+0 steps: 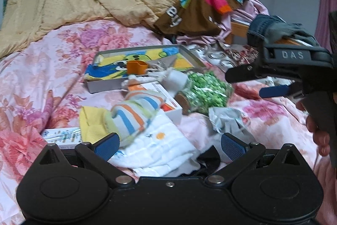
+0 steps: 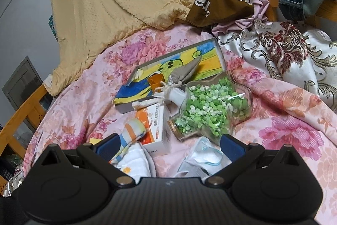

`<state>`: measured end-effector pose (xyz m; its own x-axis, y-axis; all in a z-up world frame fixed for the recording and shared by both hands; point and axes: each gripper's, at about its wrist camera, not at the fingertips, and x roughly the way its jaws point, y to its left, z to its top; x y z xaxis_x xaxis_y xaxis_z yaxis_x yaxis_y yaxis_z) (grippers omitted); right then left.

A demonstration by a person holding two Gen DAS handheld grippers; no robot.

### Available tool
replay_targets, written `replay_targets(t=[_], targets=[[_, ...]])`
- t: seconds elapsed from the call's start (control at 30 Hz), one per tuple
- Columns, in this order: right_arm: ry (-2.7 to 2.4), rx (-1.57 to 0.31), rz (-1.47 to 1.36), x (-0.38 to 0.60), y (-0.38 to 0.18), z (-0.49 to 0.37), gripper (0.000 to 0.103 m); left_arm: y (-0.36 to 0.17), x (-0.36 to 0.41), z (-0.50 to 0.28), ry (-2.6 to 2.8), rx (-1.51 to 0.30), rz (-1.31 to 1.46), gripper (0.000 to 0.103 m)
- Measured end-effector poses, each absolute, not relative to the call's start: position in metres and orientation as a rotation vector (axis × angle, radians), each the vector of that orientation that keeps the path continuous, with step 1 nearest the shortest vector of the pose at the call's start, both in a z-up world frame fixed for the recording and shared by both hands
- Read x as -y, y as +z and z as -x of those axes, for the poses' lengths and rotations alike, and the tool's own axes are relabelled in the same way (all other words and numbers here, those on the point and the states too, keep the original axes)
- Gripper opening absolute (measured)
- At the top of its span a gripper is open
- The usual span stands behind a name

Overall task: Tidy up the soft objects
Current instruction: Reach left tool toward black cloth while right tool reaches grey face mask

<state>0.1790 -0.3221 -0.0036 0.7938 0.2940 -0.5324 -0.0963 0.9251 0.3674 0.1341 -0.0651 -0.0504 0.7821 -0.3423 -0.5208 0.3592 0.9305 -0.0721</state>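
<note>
Both grippers hang wide open over a floral bedspread (image 2: 290,140): the left gripper (image 1: 168,146) above a striped sock (image 1: 134,111), the right gripper (image 2: 169,146) near a jar of green stars (image 2: 210,111).

Striped sock (image 1: 134,111) crumpled atop white cloth (image 1: 160,147) – yellow cloth (image 1: 92,123) beside
</note>
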Motion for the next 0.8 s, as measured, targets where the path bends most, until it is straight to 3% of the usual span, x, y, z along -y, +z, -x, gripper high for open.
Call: replay_targets(t=[0.8], targets=[[0.187,-0.857,-0.393,0.327,-0.032,-0.197,0.103,-0.084,0.08,-0.142,-0.633,-0.818,0.053,0.102]])
